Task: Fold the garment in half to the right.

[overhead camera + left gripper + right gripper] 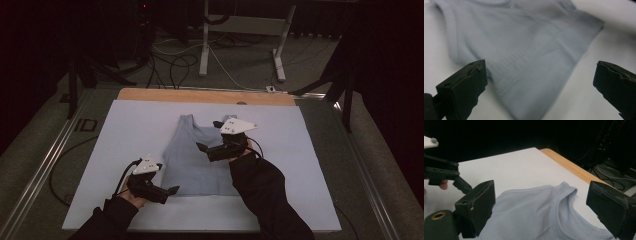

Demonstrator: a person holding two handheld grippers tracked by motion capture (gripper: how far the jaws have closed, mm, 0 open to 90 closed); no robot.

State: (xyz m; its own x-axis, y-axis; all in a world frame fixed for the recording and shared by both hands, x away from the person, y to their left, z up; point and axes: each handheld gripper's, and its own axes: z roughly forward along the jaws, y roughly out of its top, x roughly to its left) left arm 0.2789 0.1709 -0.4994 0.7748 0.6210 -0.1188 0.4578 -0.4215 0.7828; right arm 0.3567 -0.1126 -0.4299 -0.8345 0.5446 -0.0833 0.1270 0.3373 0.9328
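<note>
No lettering, label, brand or number can be read anywhere; the pale blue tank top point(196, 159) appears unprinted, though dim light may hide small marks.

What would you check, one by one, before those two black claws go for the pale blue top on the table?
1. Left tool open wide enough: ok, its jaws stand far apart in the left gripper view.
2. Right tool open: ok, jaws wide apart in the right gripper view.
3. Tank top lying flat on the white sheet: ok, spread out, straps toward the far edge.
4. Left tool lined up with the hem: ok, it sits by the top's near left corner.
5. Right tool lined up with a strap: ok, the far strap lies between its jaws.
6. Either tool already touching cloth: cannot tell.
</note>
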